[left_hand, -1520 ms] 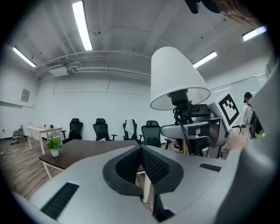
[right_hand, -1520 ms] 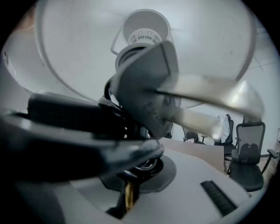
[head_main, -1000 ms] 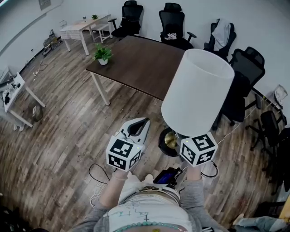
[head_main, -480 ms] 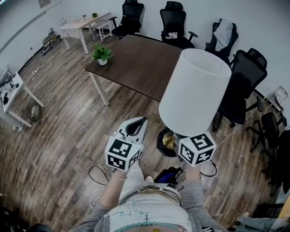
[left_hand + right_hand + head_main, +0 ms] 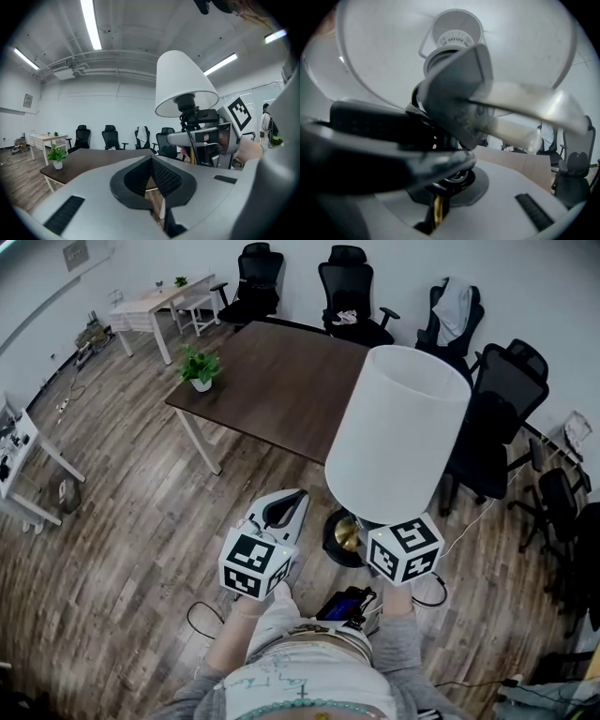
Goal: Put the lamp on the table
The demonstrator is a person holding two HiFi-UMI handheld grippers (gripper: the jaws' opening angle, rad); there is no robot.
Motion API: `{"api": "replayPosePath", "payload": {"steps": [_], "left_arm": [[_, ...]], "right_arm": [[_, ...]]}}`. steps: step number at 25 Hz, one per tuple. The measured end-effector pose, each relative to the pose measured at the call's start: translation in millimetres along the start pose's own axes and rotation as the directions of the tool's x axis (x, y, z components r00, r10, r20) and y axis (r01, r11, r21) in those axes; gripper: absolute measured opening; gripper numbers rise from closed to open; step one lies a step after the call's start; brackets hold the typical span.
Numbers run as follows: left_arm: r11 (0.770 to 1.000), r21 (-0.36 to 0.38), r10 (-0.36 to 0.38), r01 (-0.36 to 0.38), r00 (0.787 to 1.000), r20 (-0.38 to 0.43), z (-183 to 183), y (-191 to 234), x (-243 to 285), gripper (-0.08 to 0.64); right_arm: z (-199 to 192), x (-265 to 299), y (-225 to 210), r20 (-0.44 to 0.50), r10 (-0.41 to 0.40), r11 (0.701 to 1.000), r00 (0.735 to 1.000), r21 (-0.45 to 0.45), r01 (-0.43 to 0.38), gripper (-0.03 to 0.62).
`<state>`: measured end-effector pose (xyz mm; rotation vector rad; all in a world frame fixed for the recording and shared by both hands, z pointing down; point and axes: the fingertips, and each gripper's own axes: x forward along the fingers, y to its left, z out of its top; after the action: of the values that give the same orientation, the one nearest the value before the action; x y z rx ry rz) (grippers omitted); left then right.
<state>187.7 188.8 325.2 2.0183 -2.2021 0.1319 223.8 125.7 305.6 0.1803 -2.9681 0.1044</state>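
Note:
The lamp has a tall white shade [image 5: 398, 432] and a round black and brass base [image 5: 342, 535], and it hangs in the air above the wooden floor. My right gripper [image 5: 440, 187] is shut on its brass stem [image 5: 437, 208] just below the shade [image 5: 454, 51]. Its marker cube [image 5: 405, 547] shows under the shade in the head view. My left gripper [image 5: 296, 497] is to the left of the lamp, shut and holding nothing. The left gripper view shows its jaws [image 5: 151, 161] together and the held lamp [image 5: 183, 84] to the right. The dark brown table [image 5: 281, 381] lies ahead.
A small potted plant [image 5: 200, 367] stands on the table's left corner. Black office chairs [image 5: 349, 287] line the far side and the right [image 5: 502, 409]. A pale desk [image 5: 150, 306] is at the back left. Cables [image 5: 202, 615] lie on the floor near the person's feet.
The lamp stays gripped by the right gripper. The table and plant have slid a little to the left in the head view. Both grippers keep their places relative to each other.

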Motion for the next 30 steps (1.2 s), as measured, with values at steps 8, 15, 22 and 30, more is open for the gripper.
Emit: {"api": "replayPosePath", "payload": {"steps": [8, 15, 22, 30], "left_arm": [[0.999, 0.008, -0.040, 0.040, 0.999, -0.007, 1.0, 40.4, 21.6, 0.012], [0.997, -0.001, -0.071, 0.071, 0.997, -0.003, 1.1, 76.7, 33.6, 0.012], [0.996, 0.005, -0.084, 0.084, 0.996, -0.008, -1.1, 108.5, 34.9, 0.012], [0.997, -0.017, -0.080, 0.079, 0.997, -0.012, -2.6, 127.8, 30.8, 0.012]], "right_arm": [[7.9, 41.2, -8.7, 0.001, -0.023, 1.000, 1.000, -0.003, 0.023, 0.018], [11.0, 80.2, -9.6, -0.008, -0.033, 0.999, 0.999, -0.018, 0.033, 0.018], [11.4, 112.2, -3.5, -0.012, -0.040, 0.999, 0.999, -0.012, 0.040, 0.018], [12.9, 134.6, -0.8, -0.035, -0.024, 1.000, 0.999, 0.011, 0.024, 0.018]]}}
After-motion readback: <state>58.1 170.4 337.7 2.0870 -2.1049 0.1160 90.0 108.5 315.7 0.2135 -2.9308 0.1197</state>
